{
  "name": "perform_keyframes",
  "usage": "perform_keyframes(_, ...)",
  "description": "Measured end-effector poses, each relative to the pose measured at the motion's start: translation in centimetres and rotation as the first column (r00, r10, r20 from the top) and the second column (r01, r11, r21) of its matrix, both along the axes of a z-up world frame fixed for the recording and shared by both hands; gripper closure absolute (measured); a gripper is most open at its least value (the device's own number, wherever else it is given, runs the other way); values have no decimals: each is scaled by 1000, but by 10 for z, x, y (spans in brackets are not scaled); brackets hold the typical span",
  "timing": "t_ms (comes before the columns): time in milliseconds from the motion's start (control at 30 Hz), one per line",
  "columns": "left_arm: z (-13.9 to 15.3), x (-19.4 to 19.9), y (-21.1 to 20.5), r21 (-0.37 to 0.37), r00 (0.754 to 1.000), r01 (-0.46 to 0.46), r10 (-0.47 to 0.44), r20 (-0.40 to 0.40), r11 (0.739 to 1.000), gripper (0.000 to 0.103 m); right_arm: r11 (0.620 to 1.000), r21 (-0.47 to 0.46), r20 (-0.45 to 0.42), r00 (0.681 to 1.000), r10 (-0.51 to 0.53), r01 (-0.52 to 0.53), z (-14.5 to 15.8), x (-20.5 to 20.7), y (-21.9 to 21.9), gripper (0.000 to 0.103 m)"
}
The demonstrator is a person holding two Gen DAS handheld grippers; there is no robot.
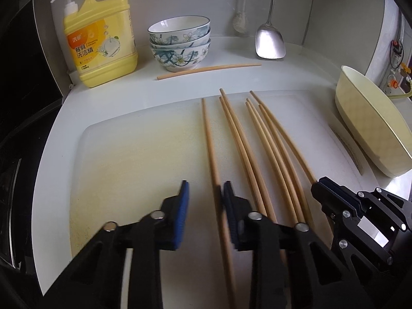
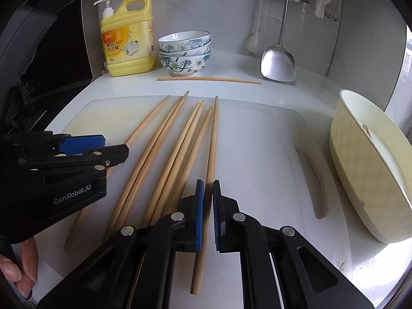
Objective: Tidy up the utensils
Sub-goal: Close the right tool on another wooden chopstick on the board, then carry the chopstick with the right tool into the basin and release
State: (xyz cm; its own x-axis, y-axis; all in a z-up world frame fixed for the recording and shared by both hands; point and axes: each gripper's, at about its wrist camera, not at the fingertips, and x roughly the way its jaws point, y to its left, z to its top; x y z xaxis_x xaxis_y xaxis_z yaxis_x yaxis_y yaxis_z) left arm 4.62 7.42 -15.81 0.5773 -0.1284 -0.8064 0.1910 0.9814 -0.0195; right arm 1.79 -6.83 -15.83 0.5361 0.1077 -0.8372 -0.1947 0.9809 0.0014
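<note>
Several wooden chopsticks (image 1: 247, 149) lie side by side on a white cutting board (image 1: 134, 149); they also show in the right wrist view (image 2: 175, 144). One more chopstick (image 1: 208, 70) lies crosswise behind the board. My left gripper (image 1: 204, 188) is open, low over the board, with the leftmost chopstick (image 1: 208, 134) just inside its right finger. My right gripper (image 2: 208, 188) has its jaws nearly closed around the rightmost chopstick (image 2: 212, 141), which runs between the pads. A cream oval holder (image 2: 370, 180) with chopsticks inside stands at the right.
A yellow dish-soap bottle (image 1: 100, 36) and three stacked floral bowls (image 1: 180, 43) stand at the back. A steel spatula (image 1: 270, 41) and a brush hang against the wall. A black stove (image 1: 23, 97) borders the left. A cream strip (image 2: 312, 177) lies on the board's right side.
</note>
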Motion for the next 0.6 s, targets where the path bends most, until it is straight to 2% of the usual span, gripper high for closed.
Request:
perform_keyframes(33, 0, 0, 1, -9, 1000, 2, -2, -4, 1000, 96, 1000, 13, -5, 1000, -4, 4, 0, 0, -1, 97)
perform_keyframes(200, 1, -4, 7, -46, 1000, 9, -10, -21, 999, 96, 997, 69, -22, 999, -39, 41, 1, 0, -9, 97)
perform_keyframes(367, 9, -10, 14, -47, 1000, 12, -13, -29, 999, 96, 996, 70, -4, 998, -58, 59, 15, 0, -11, 97)
perform_keyframes(600, 56, -15, 23, -62, 999, 40, -41, -20, 997, 96, 988, 99, 12, 993, -119, 117, 63, -3, -20, 97)
